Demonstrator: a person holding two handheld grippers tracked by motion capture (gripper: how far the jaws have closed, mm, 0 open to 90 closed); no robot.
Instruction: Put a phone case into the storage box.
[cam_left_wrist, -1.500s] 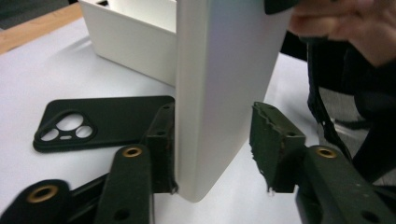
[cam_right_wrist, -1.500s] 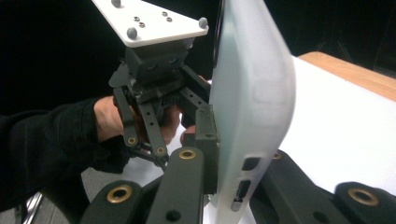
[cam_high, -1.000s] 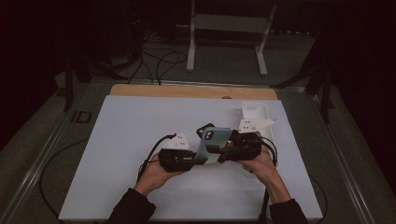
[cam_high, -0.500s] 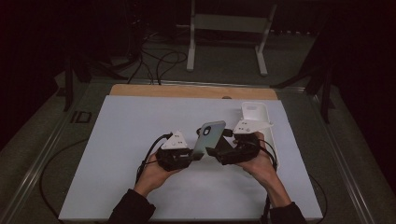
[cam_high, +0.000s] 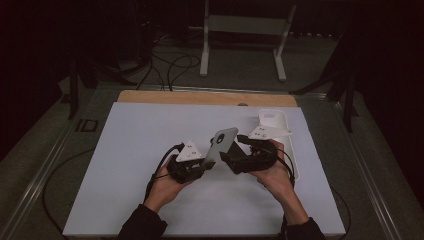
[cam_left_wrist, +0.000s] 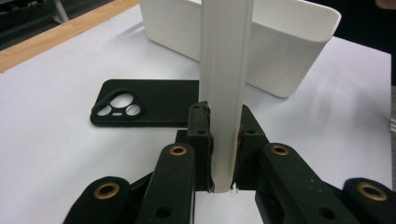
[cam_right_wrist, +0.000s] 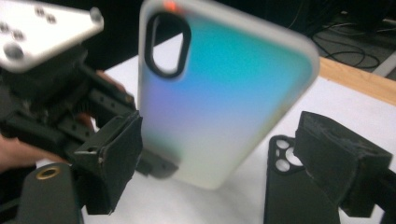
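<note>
Two grippers, one case between. Left gripper (cam_left_wrist: 223, 154) clamped on lower edge of frosted iridescent phone case (cam_right_wrist: 219, 93) – upright, long axis tilted up, smooth soft plastic. Right gripper (cam_right_wrist: 233, 168) just opened wide, pads clear either side. Beyond – matte black phone case (cam_left_wrist: 154, 107) flat on table, then white plastic bin (cam_left_wrist: 280, 56).

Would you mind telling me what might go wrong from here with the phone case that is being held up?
The left gripper pinches only the bottom edge of the iridescent phone case, so the case might pivot or slip out.

The right gripper stands open around it; its jaws have just been opening, so closing again off-centre could knock it askew.

If dropped, it may land on the black phone case lying beside the white bin.
</note>
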